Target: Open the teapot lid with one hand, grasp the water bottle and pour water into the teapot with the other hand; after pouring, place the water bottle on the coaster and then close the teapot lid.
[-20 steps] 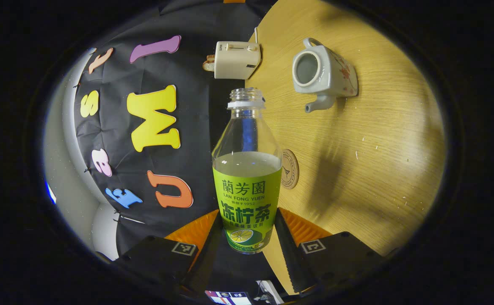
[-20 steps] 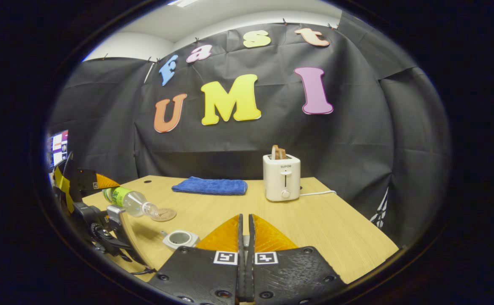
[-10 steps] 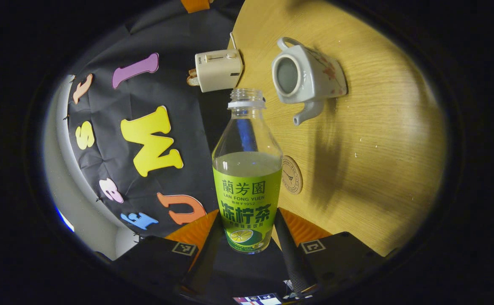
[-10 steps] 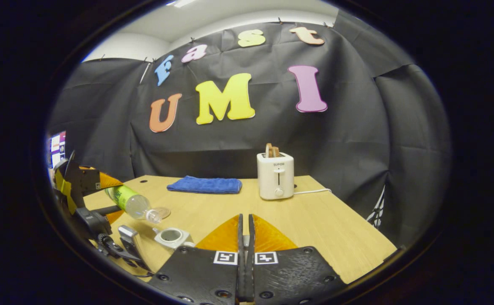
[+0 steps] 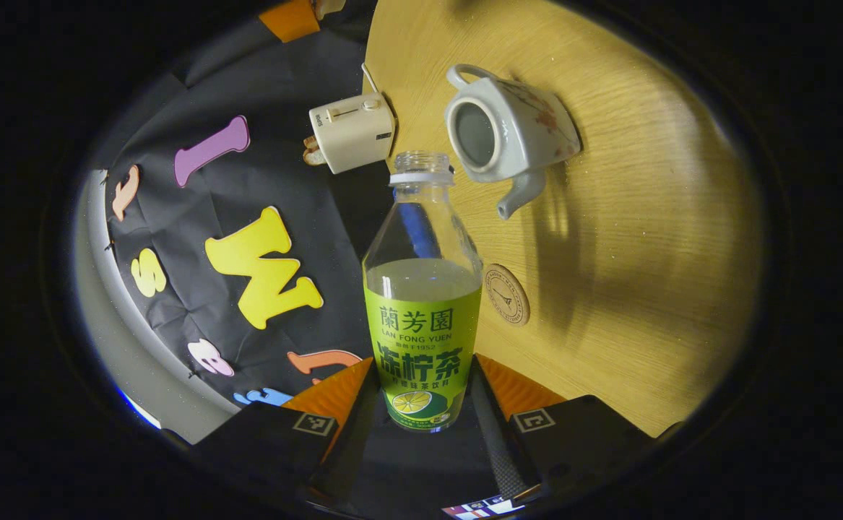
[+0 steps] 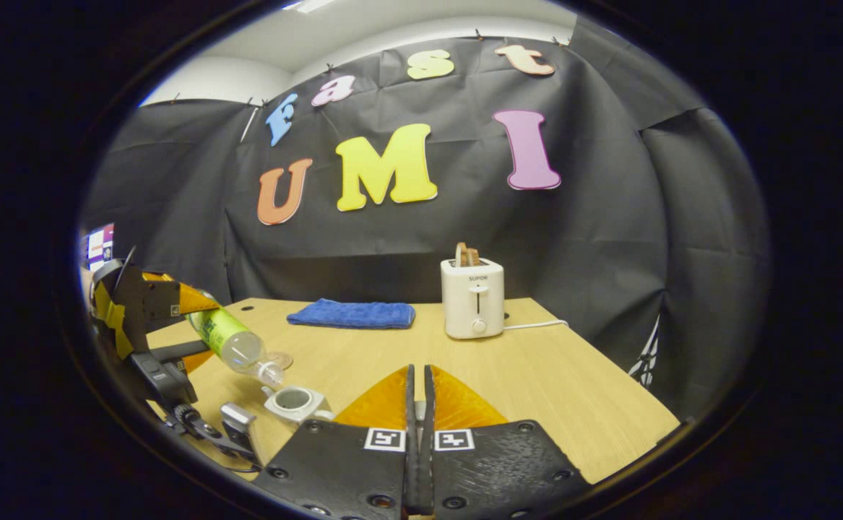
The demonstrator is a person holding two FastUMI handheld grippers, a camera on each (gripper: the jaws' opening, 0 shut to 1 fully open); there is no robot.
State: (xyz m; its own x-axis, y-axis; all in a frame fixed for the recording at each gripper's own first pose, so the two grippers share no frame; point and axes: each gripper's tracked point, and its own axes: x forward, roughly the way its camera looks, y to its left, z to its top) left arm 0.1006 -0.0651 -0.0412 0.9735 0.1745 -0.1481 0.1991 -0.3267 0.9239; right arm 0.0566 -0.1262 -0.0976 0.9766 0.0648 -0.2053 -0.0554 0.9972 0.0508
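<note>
Up close in the left gripper view, the left gripper (image 5: 425, 404) has both fingers clamped on the lower labelled part of the water bottle (image 5: 422, 303), which is uncapped and partly full, neck pointing away from the camera. Just past the bottle's mouth sits the teapot (image 5: 509, 130), lid off so you can look straight into the opening, spout aimed back toward the round coaster (image 5: 506, 294), which lies on the desk (image 5: 645, 217) right beside the bottle's shoulder. The right gripper view gives the side angle you don't get from that one: the bottle (image 6: 237, 345) is tilted neck-down, its mouth just above and left of the open teapot (image 6: 292, 401), with the left gripper (image 6: 175, 310) gripping it from the far left edge. Down at the bottom of that view, the right gripper (image 6: 418, 404) has its fingers pressed nearly together; there may be something thin pinched in there but I honestly can't tell what. Farther back on the desk there's a folded blue towel (image 6: 352, 315) and a white toaster (image 6: 472, 297) with bread sticking out, cord trailing off to the right.
</note>
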